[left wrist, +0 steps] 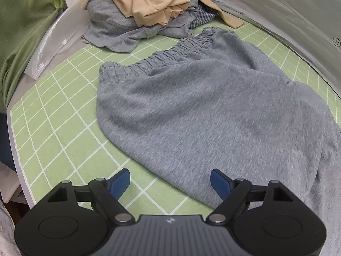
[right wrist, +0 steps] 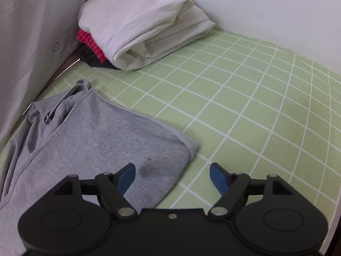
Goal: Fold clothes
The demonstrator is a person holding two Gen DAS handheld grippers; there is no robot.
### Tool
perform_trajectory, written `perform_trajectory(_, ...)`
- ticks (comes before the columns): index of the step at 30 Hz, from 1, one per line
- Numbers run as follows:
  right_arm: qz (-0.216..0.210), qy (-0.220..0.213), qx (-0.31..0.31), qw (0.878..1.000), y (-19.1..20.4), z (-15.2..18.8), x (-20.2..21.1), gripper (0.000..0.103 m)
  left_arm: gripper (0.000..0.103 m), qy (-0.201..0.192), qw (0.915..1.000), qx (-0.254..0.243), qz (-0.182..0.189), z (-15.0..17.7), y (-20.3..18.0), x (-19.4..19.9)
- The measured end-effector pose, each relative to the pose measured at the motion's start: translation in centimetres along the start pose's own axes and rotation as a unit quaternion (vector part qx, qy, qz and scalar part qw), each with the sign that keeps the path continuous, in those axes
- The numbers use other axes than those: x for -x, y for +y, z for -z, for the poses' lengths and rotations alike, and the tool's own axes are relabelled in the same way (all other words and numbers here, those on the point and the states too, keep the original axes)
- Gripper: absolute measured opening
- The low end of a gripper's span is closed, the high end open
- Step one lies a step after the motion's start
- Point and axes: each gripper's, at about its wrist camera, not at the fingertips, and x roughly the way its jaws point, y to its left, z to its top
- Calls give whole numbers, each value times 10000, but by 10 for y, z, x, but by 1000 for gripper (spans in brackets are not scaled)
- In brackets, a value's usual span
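Note:
Grey sweatpants (left wrist: 208, 111) lie spread on the green grid mat (left wrist: 64, 115), the elastic waistband toward the far side. My left gripper (left wrist: 170, 181) hovers over the pants' near edge, its blue pads wide apart and holding nothing. In the right wrist view the leg end of the grey pants (right wrist: 96, 149) lies flat with a dark stain near its hem. My right gripper (right wrist: 172, 176) is open above that hem corner; no cloth is pinched between the pads.
A heap of unfolded clothes, grey and tan (left wrist: 145, 6), sits at the far end of the mat. A folded white garment (right wrist: 145, 25) rests on red and dark items (right wrist: 89, 42) in the corner. Grey panels (left wrist: 287, 21) and a white wall (right wrist: 277, 6) border the mat.

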Motion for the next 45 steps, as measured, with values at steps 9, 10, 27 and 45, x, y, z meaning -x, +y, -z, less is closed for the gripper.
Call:
perform_trajectory(9, -100, -67, 1258, 9920, 26, 5, -1, 4, 83, -46, 9977, 624, -252, -12, 28, -9)
perform_trajectory(10, -106, -68, 1380, 9903, 28, 5, -1, 3, 83, -60, 9973, 675, -281, -14, 32, -9)
perform_trajectory(27, 1178, -155, 486, 9917, -62, -40, -13, 2, 67, -343, 9971, 619, -295, -35, 42, -26)
perform_trajectory(45, 1044, -171, 1004, 9893, -84, -6, 16, 2, 2, -844, 9963, -78, -157, -14, 98, -4)
